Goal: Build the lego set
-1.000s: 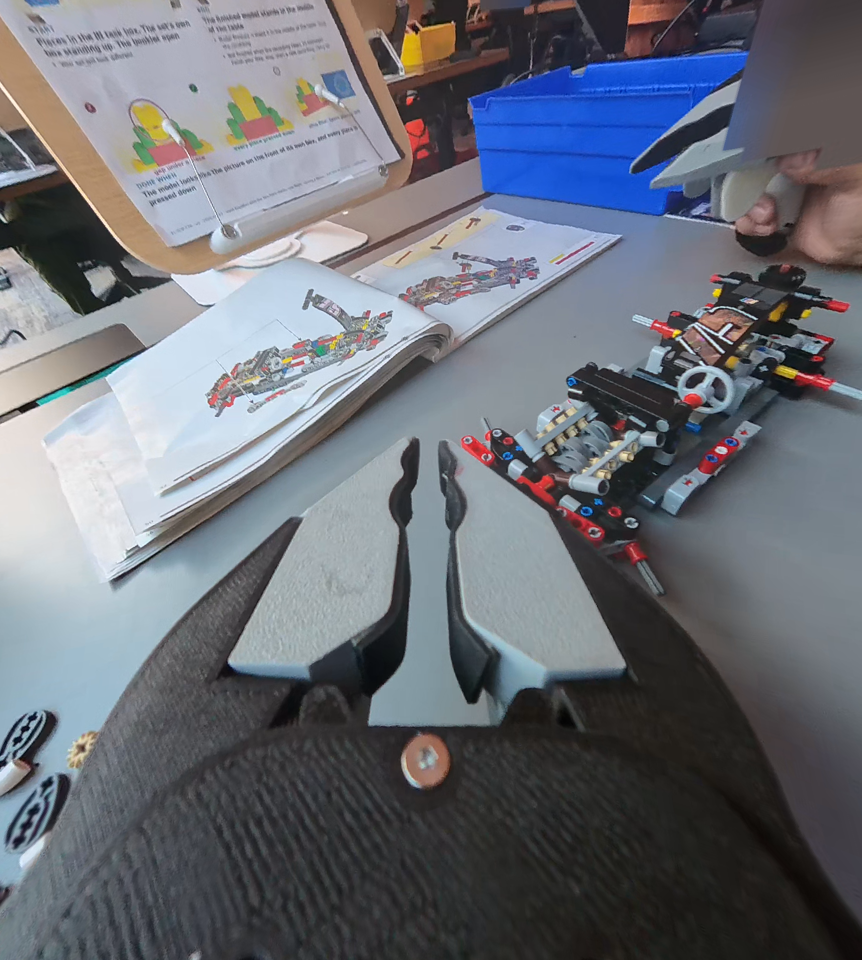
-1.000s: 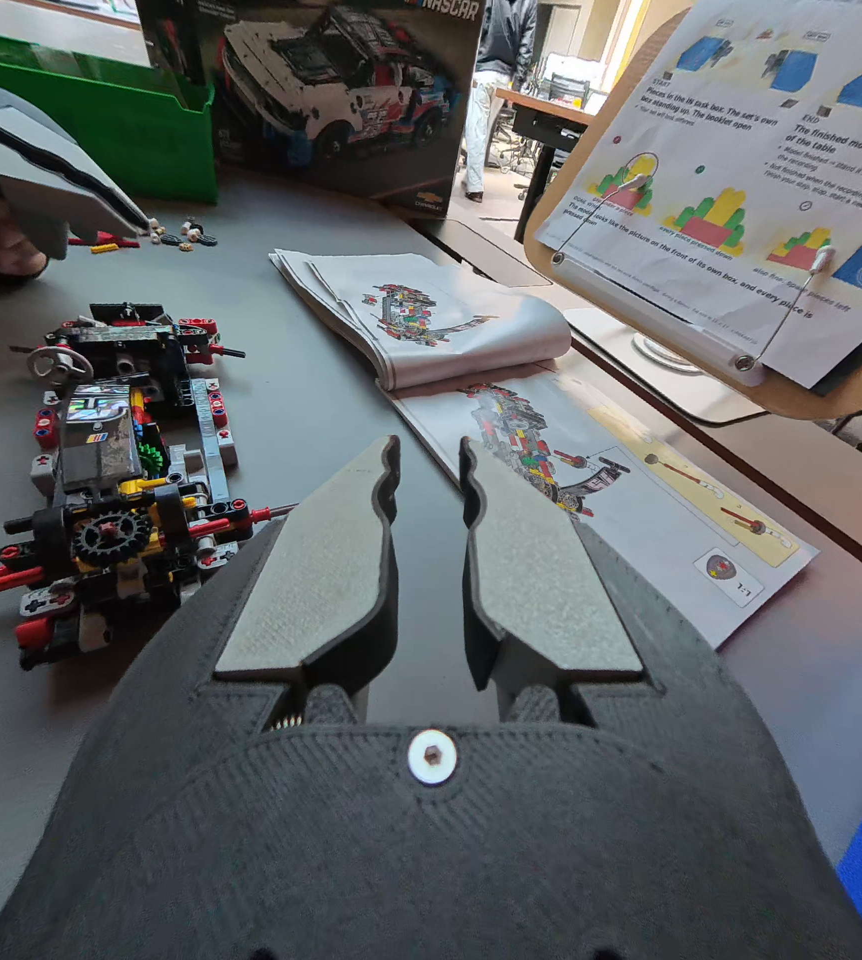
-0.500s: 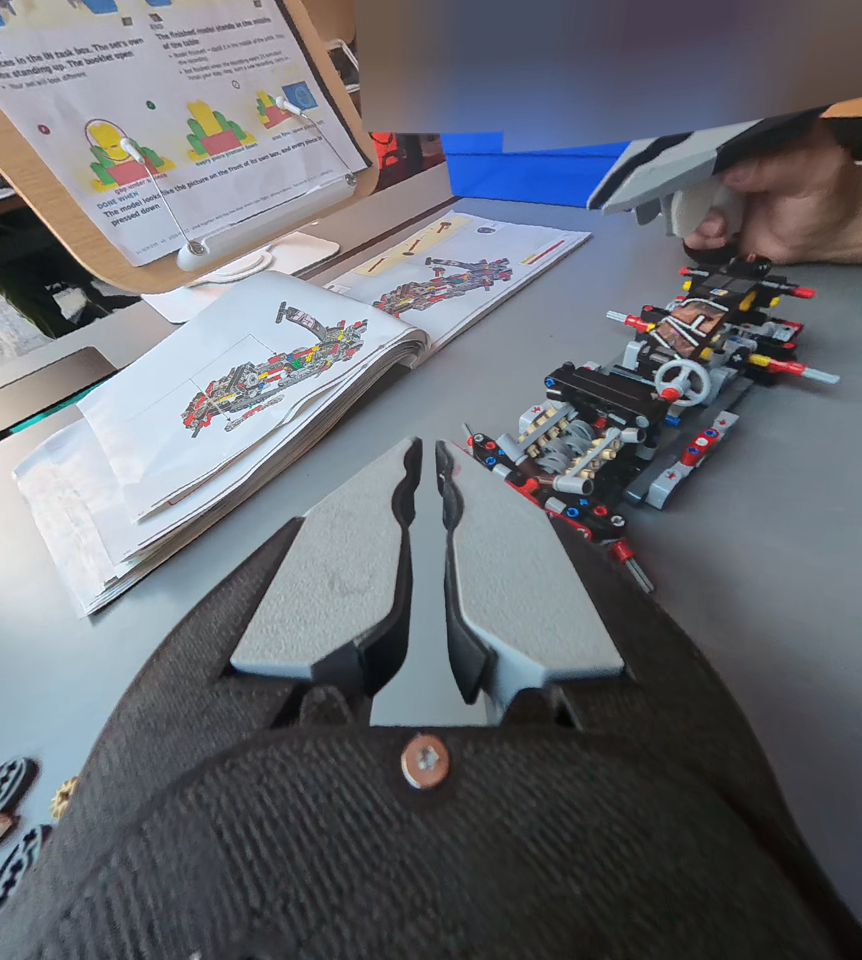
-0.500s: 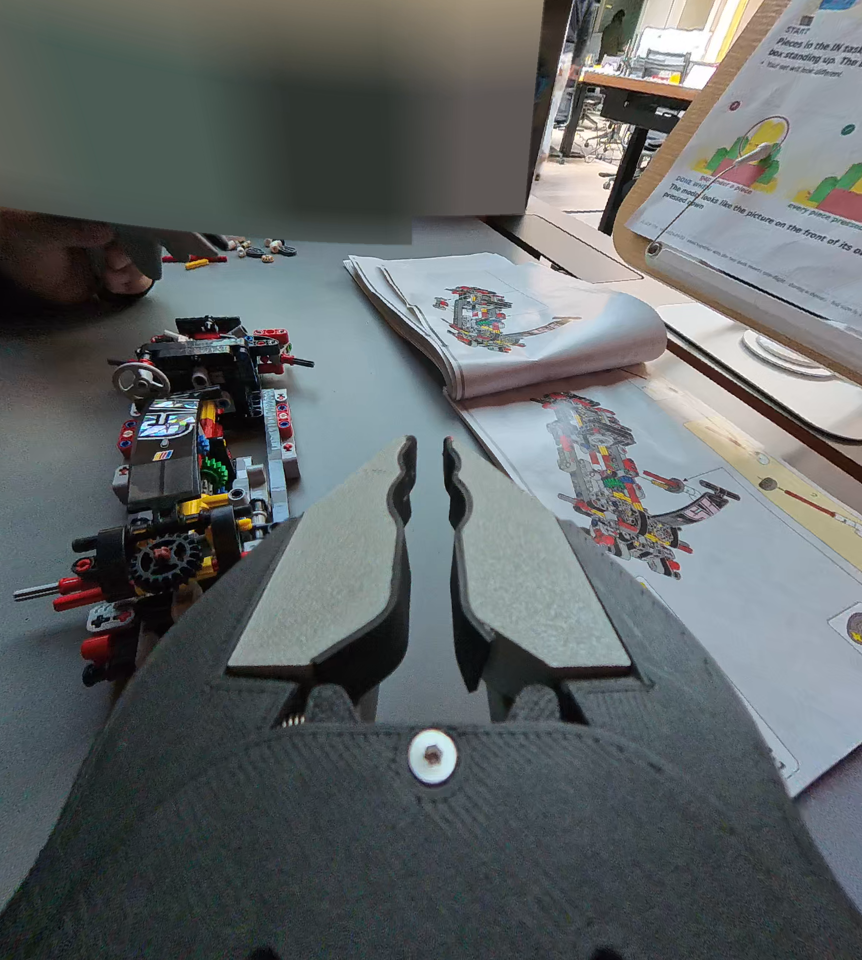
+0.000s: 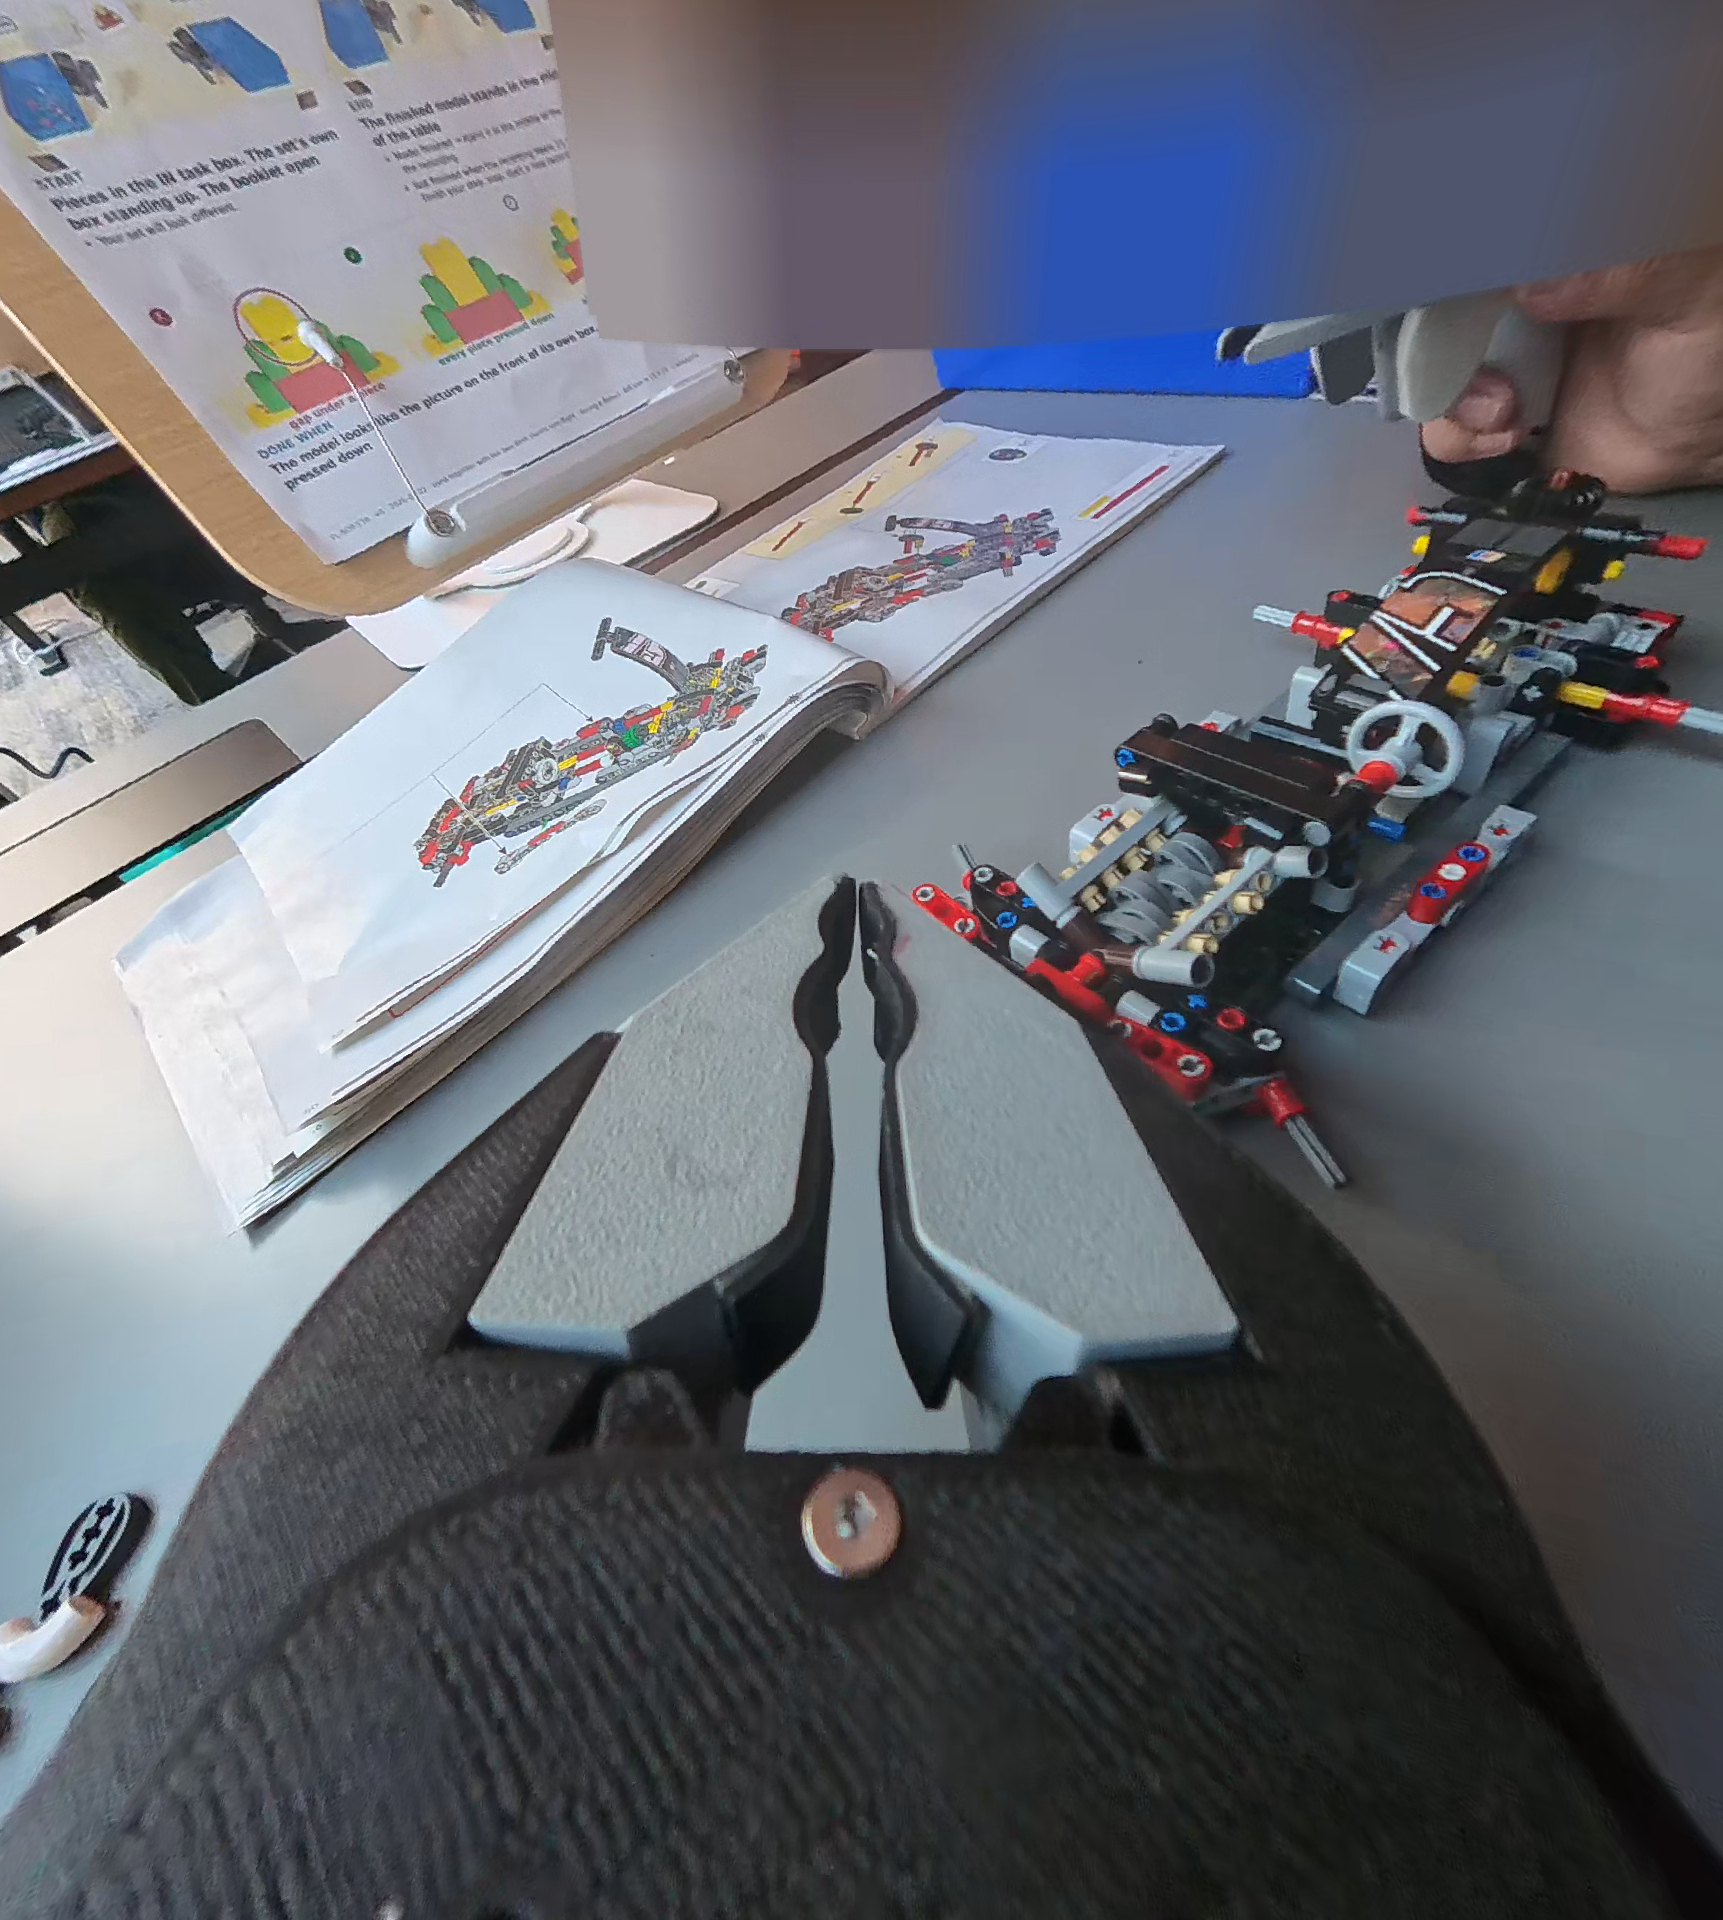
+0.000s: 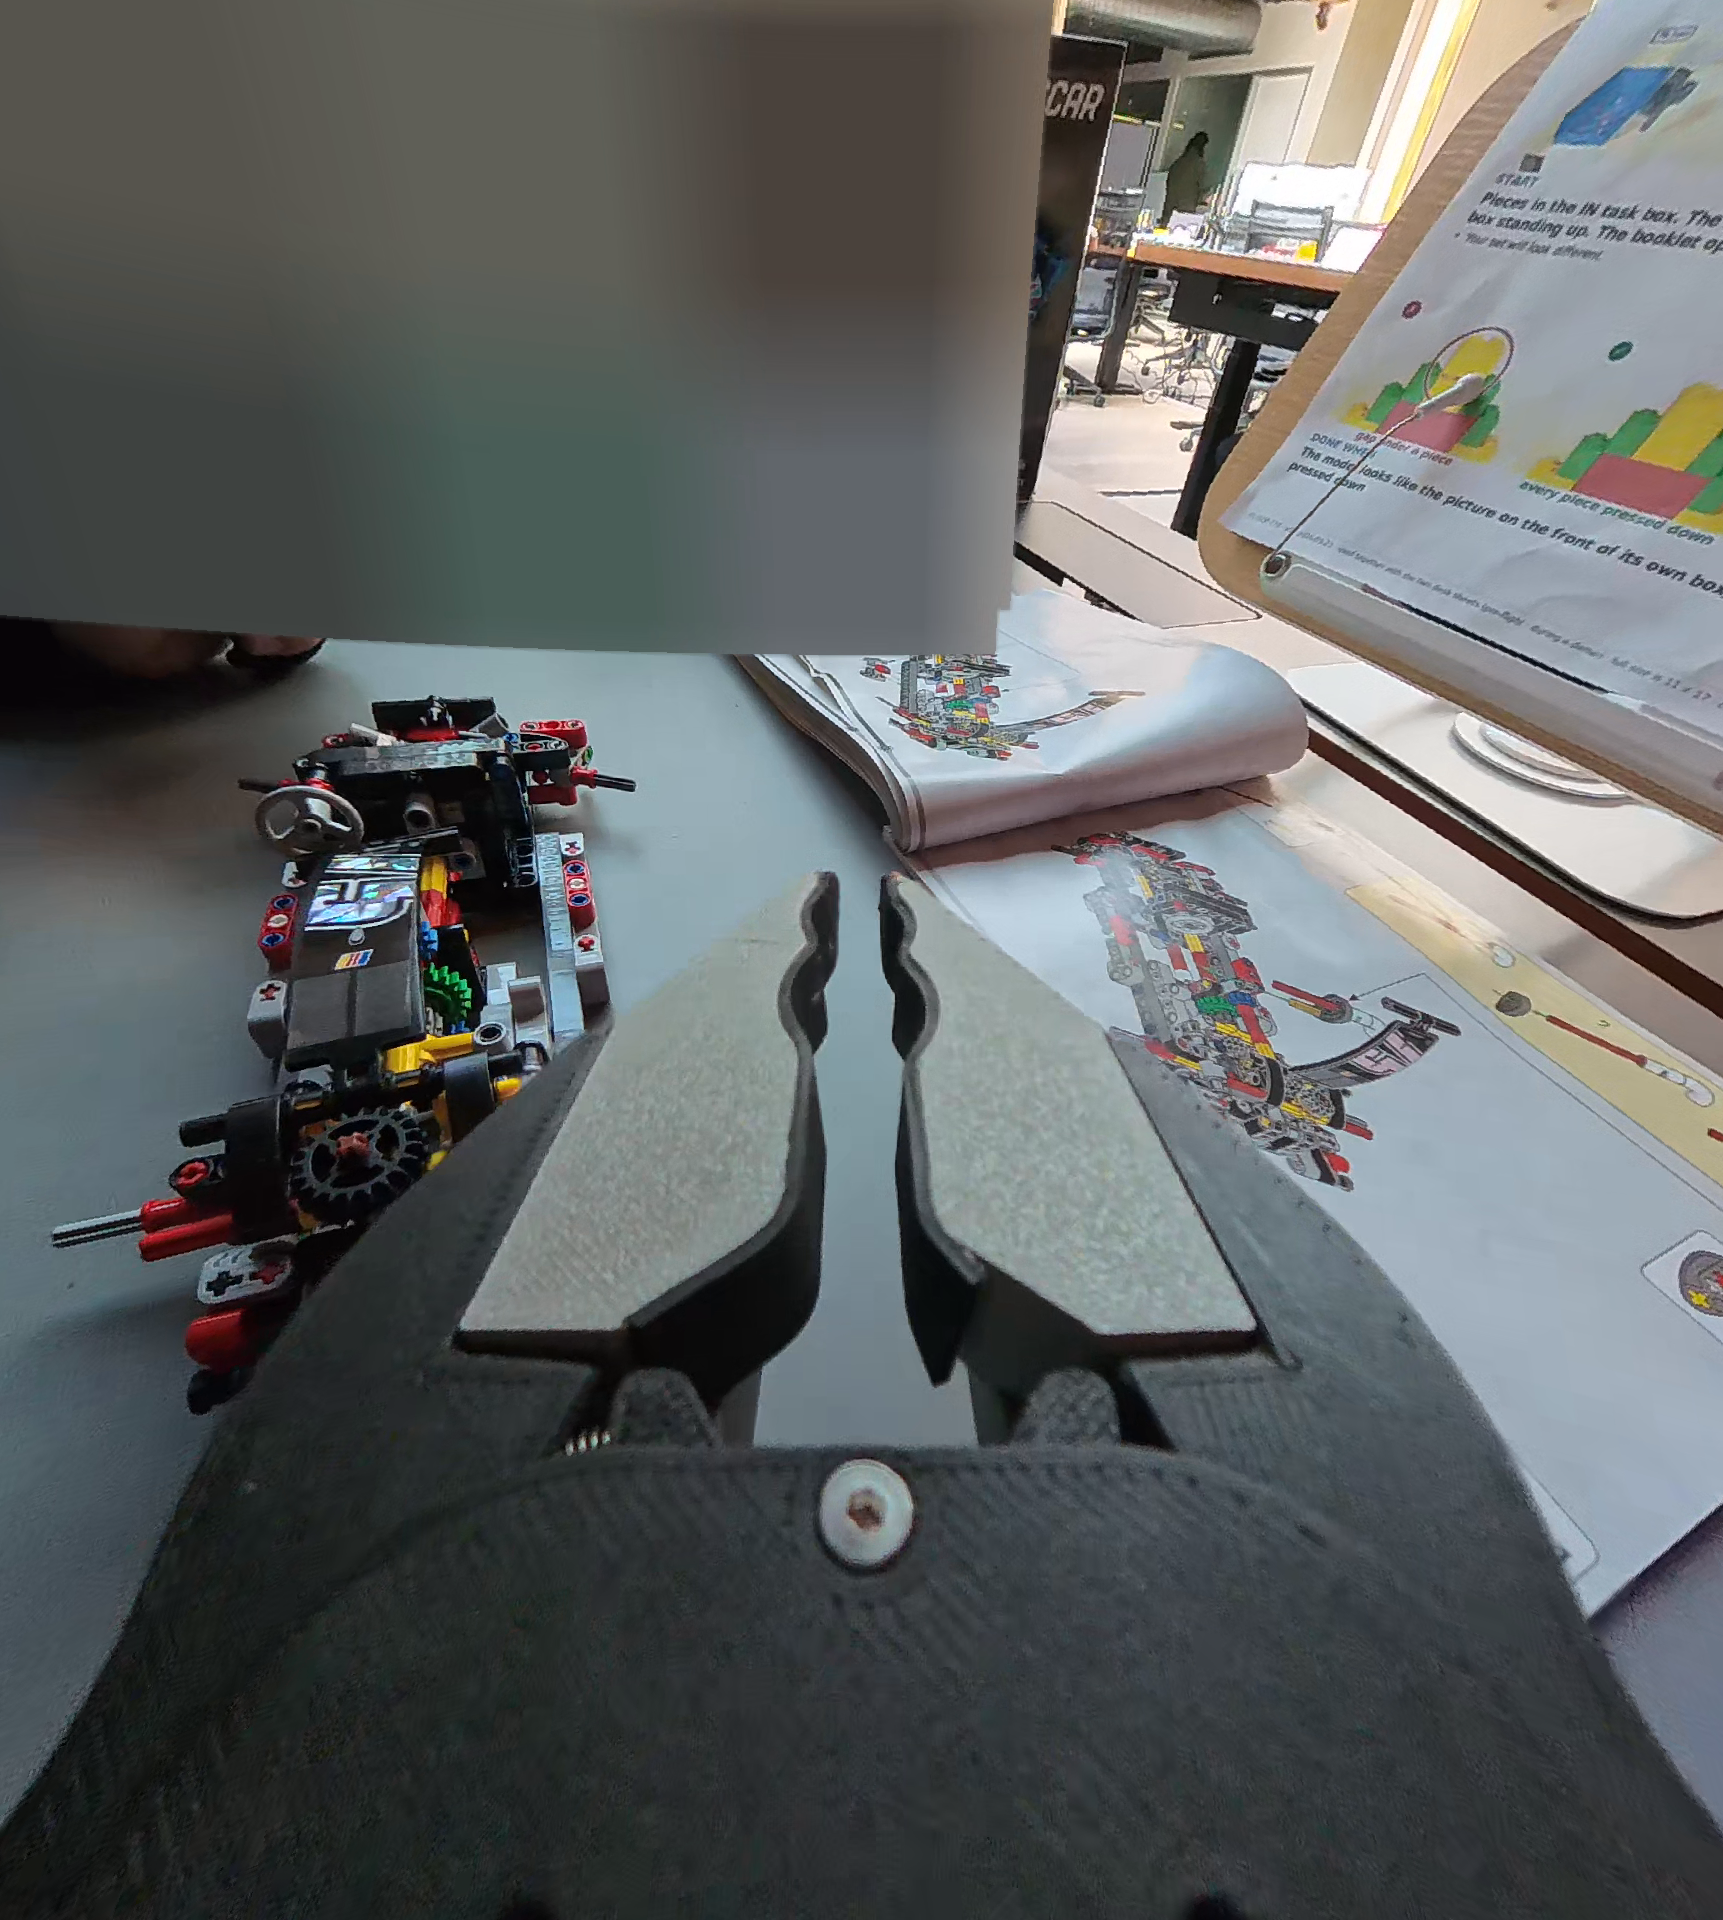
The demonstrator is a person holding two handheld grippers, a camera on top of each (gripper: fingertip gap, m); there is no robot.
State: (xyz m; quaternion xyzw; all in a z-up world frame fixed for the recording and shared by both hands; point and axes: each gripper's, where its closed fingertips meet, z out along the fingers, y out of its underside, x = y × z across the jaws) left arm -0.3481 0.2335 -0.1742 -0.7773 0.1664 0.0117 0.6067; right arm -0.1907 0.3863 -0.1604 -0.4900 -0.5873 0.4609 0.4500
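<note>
The left gripper (image 5: 857, 899), clenched on nothing, hovers at frame centre beside the half-built black, red and grey brick car chassis (image 5: 1356, 821). The right gripper (image 6: 859, 896), slightly parted and bare, hangs between chassis and open paper instruction booklet (image 6: 1200, 935) on the grey tabletop (image 5: 1563, 1195). A careless sweep could knock off its protruding red axles.

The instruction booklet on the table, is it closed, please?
No, the booklet lies open, with printed pages showing on both sides of its fold.
</note>
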